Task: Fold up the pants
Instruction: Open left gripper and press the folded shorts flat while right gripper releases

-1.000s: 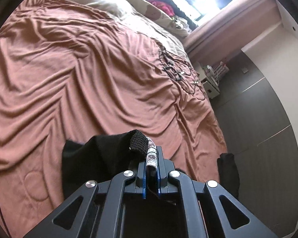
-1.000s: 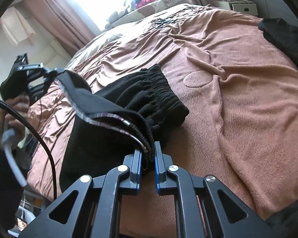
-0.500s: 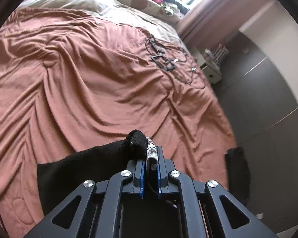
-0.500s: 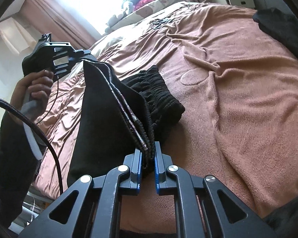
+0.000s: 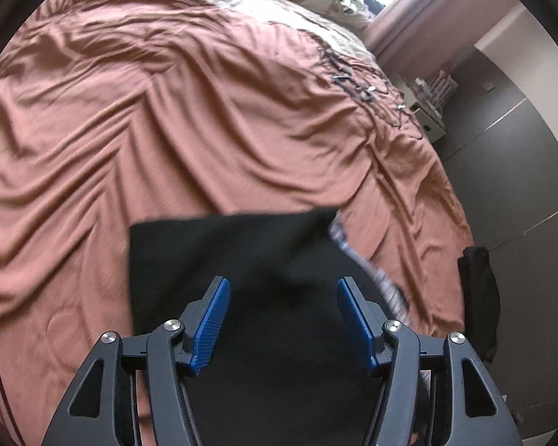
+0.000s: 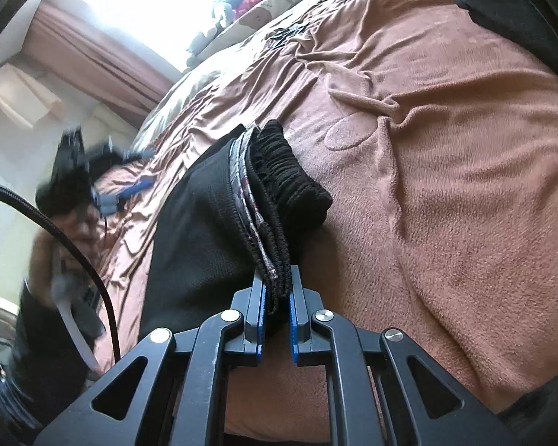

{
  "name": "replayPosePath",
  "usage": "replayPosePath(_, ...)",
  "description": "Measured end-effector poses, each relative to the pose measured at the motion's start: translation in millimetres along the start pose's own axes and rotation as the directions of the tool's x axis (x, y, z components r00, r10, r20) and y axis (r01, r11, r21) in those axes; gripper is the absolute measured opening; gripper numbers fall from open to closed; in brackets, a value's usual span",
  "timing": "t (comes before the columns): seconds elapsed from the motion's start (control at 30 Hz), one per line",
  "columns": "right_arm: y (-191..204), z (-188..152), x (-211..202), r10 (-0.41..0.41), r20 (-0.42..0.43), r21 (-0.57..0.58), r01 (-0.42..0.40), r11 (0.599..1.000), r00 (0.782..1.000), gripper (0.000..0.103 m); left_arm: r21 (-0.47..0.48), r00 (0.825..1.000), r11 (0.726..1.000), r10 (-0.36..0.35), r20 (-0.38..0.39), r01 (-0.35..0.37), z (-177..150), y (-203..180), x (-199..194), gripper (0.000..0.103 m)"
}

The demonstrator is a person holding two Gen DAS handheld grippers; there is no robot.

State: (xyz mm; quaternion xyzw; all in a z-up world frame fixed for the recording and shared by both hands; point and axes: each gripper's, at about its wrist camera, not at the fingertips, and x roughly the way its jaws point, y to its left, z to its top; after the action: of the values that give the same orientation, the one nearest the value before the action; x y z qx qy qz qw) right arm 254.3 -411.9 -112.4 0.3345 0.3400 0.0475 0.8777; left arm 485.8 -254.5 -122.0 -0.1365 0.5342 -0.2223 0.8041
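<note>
Pants [image 5: 241, 297] black, lying on the brown bedspread [image 5: 167, 130], folded edge over the gathered waistband [image 6: 297, 186]. Left gripper [image 5: 282, 319] opening, jaws well apart above the cloth, nothing pinched between. Right gripper [image 6: 277, 293] clamped tight on the stacked hems (patterned trim showing). Best to lift the left clear without snagging, then release the right only once layers sit square and flat.
</note>
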Motion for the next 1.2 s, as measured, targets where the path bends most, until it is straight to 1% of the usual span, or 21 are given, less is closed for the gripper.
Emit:
replayPosePath(0.17, -1.3, -1.6, -5.0, 0.014, 0.006, 0.004, -0.014, 1.000, 1.000, 0.006, -0.040, 1.000, 0.999, 0.006, -0.014, -0.007, -35.4, 26.2, -11.8, 0.063)
replayPosePath(0.2, -2.6, -1.7, -5.4, 0.012, 0.006, 0.009, -0.012, 1.000, 1.000, 0.006, -0.054, 1.000, 0.999, -0.002, -0.022, 0.001, -43.4, 31.8, -12.0, 0.063)
replayPosePath(0.3, -8.0, -2.5, -7.2, 0.005, 0.002, 0.035, -0.005, 0.999, 1.000, 0.006, -0.080, 0.998, 0.997, 0.017, -0.056, -0.021, -65.4, 46.1, -9.5, 0.063)
replayPosePath(0.4, -11.0, -4.4, -12.4, 0.005, 0.008, 0.051, -0.005, 0.999, 1.000, 0.006, -0.119, 0.998, 0.993, 0.000, -0.063, -0.007, -83.8, 55.7, -11.9, 0.062)
replayPosePath(0.47, -12.0, -6.9, -14.7, -0.001, 0.004, 0.055, 0.001, 0.998, 1.000, 0.006, -0.132, 0.998, 0.991, -0.009, -0.062, 0.001, -96.4, 57.6, -15.1, 0.062)
replayPosePath(0.7, -11.1, -17.3, -25.2, -0.004, 0.001, 0.053, 0.004, 0.999, 1.000, 0.006, -0.161, 0.995, 0.986, -0.055, -0.081, 0.041, -124.3, 54.7, -17.0, 0.062)
replayPosePath(0.77, -8.1, -17.9, -28.8, -0.013, -0.002, 0.020, 0.013, 1.000, 1.000, 0.006, -0.163, 0.995, 0.986, -0.057, -0.087, 0.043, -131.9, 53.4, -16.0, 0.062)
replayPosePath(0.8, -5.3, -17.1, -30.3, -0.031, -0.005, 0.003, 0.031, 1.000, 1.000, 0.007, -0.164, 0.994, 0.986, -0.058, -0.089, 0.042, -134.5, 53.0, -15.6, 0.062)
replayPosePath(0.83, -3.9, -16.3, -32.1, -0.041, -0.004, -0.006, 0.041, 0.999, 0.999, 0.009, -0.168, 0.994, 0.985, -0.060, -0.091, 0.044, -136.1, 53.4, -15.3, 0.062)
replayPosePath(0.9, -0.1, -10.9, -37.2, -0.061, 0.008, -0.033, 0.062, 0.998, 0.998, 0.016, -0.180, 0.994, 0.982, -0.068, -0.087, 0.051, -138.5, 54.8, -16.3, 0.062)
replayPosePath(0.93, 1.7, -6.8, -40.6, -0.071, 0.020, -0.045, 0.072, 0.996, 0.997, 0.031, -0.185, 0.994, 0.981, -0.071, -0.081, 0.055, -139.1, 55.3, -17.4, 0.062)
replayPosePath(0.97, 2.9, -1.9, -44.8, -0.070, 0.038, -0.052, 0.072, 0.996, 0.997, 0.047, -0.187, 0.994, 0.981, -0.072, -0.077, 0.057, -139.5, 55.6, -18.5, 0.062)
replayPosePath(1.0, 4.1, 2.5, -48.5, -0.062, 0.055, -0.058, 0.065, 0.996, 0.997, 0.052, -0.186, 0.995, 0.981, -0.071, -0.072, 0.056, -139.7, 55.8, -19.9, 0.062)
replayPosePath(1.1, 10.0, 21.3, -53.7, -0.059, 0.081, -0.092, 0.066, 0.993, 0.995, 0.053, -0.184, 0.996, 0.981, -0.069, -0.060, 0.057, -139.2, 56.0, -25.0, 0.062)
replayPosePath(1.2, 15.8, 39.7, -50.4, -0.042, 0.082, -0.117, 0.051, 0.992, 0.996, 0.053, -0.180, 0.997, 0.982, -0.067, -0.042, 0.059, -136.9, 55.3, -29.5, 0.062)
